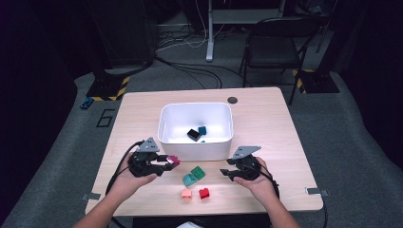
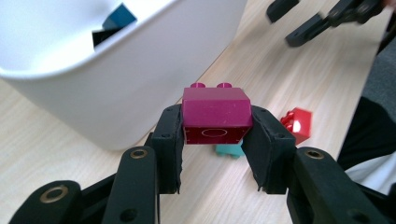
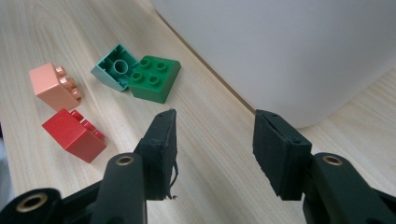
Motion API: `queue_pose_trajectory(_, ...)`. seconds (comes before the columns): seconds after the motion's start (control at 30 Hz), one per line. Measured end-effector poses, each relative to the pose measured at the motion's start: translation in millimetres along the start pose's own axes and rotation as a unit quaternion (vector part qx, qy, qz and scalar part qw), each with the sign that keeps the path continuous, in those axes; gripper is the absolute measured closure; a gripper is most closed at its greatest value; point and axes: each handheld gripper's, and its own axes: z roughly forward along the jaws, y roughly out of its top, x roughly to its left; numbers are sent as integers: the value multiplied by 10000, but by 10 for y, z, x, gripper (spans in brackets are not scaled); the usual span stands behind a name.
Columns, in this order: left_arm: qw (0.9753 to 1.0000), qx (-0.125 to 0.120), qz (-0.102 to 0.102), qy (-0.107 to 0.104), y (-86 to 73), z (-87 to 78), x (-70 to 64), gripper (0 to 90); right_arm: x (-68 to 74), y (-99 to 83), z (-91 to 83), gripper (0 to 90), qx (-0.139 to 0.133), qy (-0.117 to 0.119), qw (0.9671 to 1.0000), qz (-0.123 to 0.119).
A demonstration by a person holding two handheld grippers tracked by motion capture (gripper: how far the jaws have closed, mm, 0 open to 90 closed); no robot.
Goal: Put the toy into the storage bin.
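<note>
On the tabletop [image 1: 266, 118], a white bin [image 1: 196, 142] stands near the centre, and both grippers work at its near side. At the bin's near left corner, the left gripper [image 1: 167, 162] has its two jaws closed against the side faces of a magenta brick [image 2: 215, 116], which is clamped between the pads with its two studs pointing away from the camera in the left gripper view; the brick is held clear of the tabletop, just beside the bin's outer wall. At the bin's near right corner, the right gripper [image 3: 214, 140] has its jaws spread wide apart with nothing between them, and bare wood shows through the gap. Between the two grippers, four loose bricks lie on the tabletop: a teal brick [image 3: 111, 70] resting on its side with its hollow underside visible, touching a green brick [image 3: 154, 78] that lies studs-up; nearer the person, a salmon brick [image 3: 51, 86] and a red brick [image 3: 74, 135] lie just beside each other, both tipped on their sides. Inside the bin, a black brick [image 1: 193, 134] and a dark teal brick [image 1: 203, 129] lie close together on the floor.
</note>
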Motion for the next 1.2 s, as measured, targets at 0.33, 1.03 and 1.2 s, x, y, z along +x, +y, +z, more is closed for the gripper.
queue_pose_trajectory(0.33,9999,-88,16,-119,299,-161,51,586,-25,-13,4,492,32,-10,10000,-6)
queue_pose_trajectory(1.03,9999,41,143,-82,930,-29,380,586,-58,-52,45,493,88,30,9999,78)
queue_pose_trajectory(1.2,9996,140,257,-47,1077,115,448,586,-77,-70,52,493,106,36,9998,141)
